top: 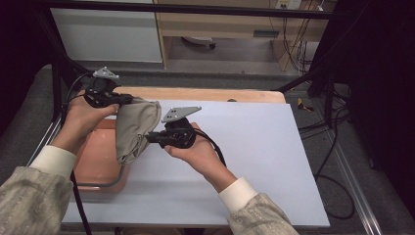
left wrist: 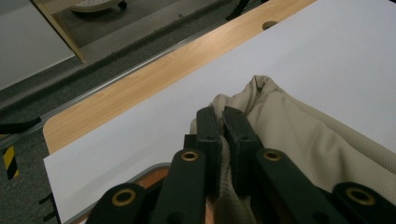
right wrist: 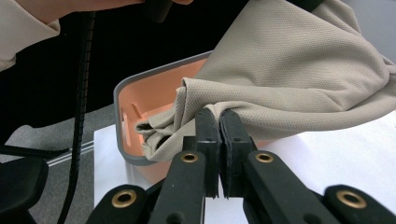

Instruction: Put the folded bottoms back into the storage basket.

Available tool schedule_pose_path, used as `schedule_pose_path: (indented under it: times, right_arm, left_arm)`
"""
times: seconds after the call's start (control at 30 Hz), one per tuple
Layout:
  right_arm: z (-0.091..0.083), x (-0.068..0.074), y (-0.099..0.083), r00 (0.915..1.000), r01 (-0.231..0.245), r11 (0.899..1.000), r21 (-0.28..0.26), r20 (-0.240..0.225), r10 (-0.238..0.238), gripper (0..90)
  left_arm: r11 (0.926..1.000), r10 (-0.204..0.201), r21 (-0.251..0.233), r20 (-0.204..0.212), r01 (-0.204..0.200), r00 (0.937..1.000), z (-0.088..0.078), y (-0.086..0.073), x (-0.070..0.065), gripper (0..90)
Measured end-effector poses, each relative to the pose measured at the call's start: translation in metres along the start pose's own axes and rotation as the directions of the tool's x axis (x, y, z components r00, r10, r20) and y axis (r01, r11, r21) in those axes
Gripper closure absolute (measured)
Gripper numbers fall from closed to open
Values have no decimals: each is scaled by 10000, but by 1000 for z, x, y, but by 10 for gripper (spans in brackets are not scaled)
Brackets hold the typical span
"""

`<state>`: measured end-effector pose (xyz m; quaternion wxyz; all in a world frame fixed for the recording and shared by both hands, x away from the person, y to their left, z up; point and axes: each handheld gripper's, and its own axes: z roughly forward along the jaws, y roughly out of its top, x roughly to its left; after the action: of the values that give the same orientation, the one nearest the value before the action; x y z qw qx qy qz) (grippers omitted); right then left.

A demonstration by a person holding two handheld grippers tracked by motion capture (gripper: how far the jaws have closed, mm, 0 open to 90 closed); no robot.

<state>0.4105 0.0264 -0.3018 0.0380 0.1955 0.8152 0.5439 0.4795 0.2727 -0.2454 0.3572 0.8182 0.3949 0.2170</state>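
1. White table sheet [top: 254, 147] is lying under a workshop backdrop
2. I'm pinching the beige cloth [top: 134, 127] with both: left gripper [top: 128, 99] at its 11 o'clock, right gripper [top: 152, 138] at 4 o'clock
3. It's hanging soft and light above the orange bin [top: 98, 156]; I'm judging the edges the best hold

The beige, finely woven piece of cloth [top: 134, 128] hangs in the air, bunched and creased, held up at two places. Its upper edge is pinched by the left hand-held gripper [top: 128, 99], jaws closed tight on a fold; a lower edge is clamped by the right hand-held gripper [top: 149, 138]. The cloth sags between them in soft folds, its lower end drooping over the rim of the salmon-pink plastic tub with a grey rim [top: 100, 161], above the white surface [top: 254, 147].
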Motion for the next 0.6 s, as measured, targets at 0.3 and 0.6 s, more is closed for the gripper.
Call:
schedule_pose_path:
  times: [0.3,0.6]
  right_arm:
    - [17,3,8,9997,195,9997,114,-151,-194,882]
    - [37,5,13,9991,253,9994,228,-345,-245,882]
  left_arm:
    - [9999,-146,3,-183,146,9997,-9,-7,13,856]
    - [9995,-309,69,-265,311,9992,-14,-16,26,856]
